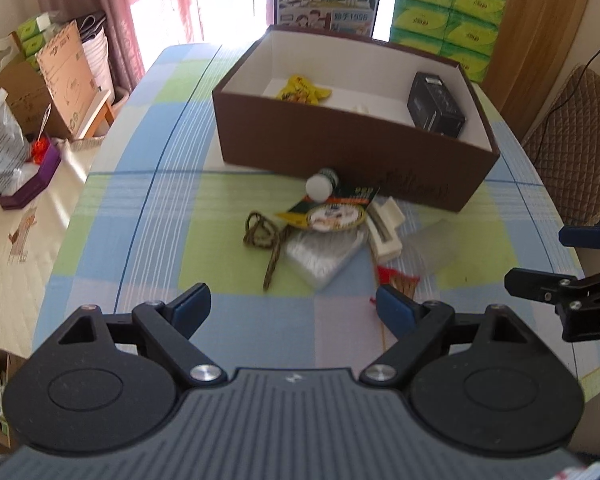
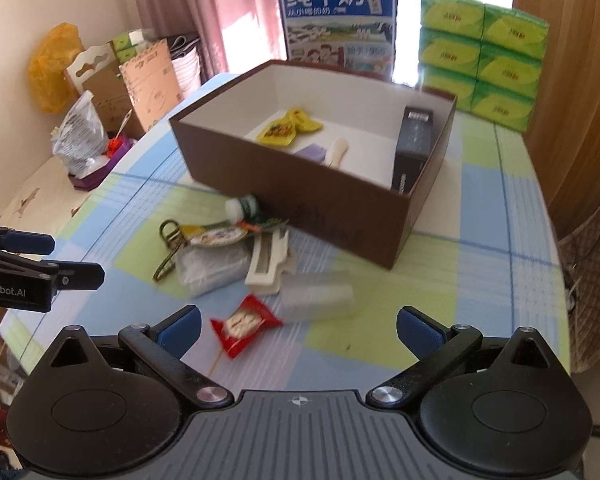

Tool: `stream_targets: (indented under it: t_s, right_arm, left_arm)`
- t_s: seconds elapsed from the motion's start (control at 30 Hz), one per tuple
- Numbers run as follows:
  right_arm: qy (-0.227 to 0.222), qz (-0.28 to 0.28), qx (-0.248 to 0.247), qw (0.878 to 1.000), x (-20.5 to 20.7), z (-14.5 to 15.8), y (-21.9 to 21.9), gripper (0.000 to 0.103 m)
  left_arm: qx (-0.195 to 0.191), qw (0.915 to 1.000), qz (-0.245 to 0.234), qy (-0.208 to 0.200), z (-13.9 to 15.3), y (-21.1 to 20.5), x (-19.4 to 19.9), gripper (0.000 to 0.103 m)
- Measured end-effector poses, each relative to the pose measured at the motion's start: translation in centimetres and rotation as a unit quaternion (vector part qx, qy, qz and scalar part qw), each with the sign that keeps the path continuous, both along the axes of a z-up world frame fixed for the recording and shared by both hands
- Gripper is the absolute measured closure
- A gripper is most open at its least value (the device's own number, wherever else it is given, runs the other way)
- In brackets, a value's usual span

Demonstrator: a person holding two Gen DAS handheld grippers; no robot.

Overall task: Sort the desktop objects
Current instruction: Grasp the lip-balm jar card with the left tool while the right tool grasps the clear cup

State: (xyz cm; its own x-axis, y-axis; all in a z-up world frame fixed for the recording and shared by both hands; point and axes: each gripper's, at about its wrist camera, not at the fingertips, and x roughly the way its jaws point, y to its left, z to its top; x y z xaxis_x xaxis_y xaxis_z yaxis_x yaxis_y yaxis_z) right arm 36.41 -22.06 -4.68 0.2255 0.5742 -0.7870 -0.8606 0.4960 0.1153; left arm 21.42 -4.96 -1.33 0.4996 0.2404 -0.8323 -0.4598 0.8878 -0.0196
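Several loose items crowd the checked bench (image 2: pixel 480 280) near the brown box (image 2: pixel 300 196): red packet (image 2: pixel 246 324), white bottle (image 2: pixel 242 206); left gripper (image 1: pixel 294 308) and right gripper (image 2: pixel 298 326) fingers wide, empty

A blue milk carton (image 2: pixel 337 26), standing at the upper centre of the right wrist view, carries the large white characters "纯牛奶", a smaller line beneath them that cannot be read with certainty, and lower down a panel ending in "1956", clearer in the left wrist view. At the left edge of the right wrist view, the left gripper (image 2: pixel 76 258) shows the partial lettering "enRobot.AI". At the right edge of the left wrist view, the right gripper (image 1: pixel 536 260) bears the letters "DA". Printing on the green tissue packs (image 2: pixel 484 54) and the brown box (image 2: pixel 328 200) front is too blurred to read.
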Motion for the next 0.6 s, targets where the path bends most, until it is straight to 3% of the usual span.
stream_targets:
  t_s: [0.33,0.6]
  right_arm:
    - [0.019,0.001,-0.018,1.000,-1.0,-2.4,-0.1,0.002]
    - [0.041,-0.031,-0.027,0.998,-0.6,-4.0,0.6,0.002]
  left_arm:
    - [-0.007,0.9998,-0.001,0.017,-1.8,-0.1,-1.2,0.017]
    - [-0.013,0.9993,-0.023,0.027,-2.7,1.5,0.1,0.019]
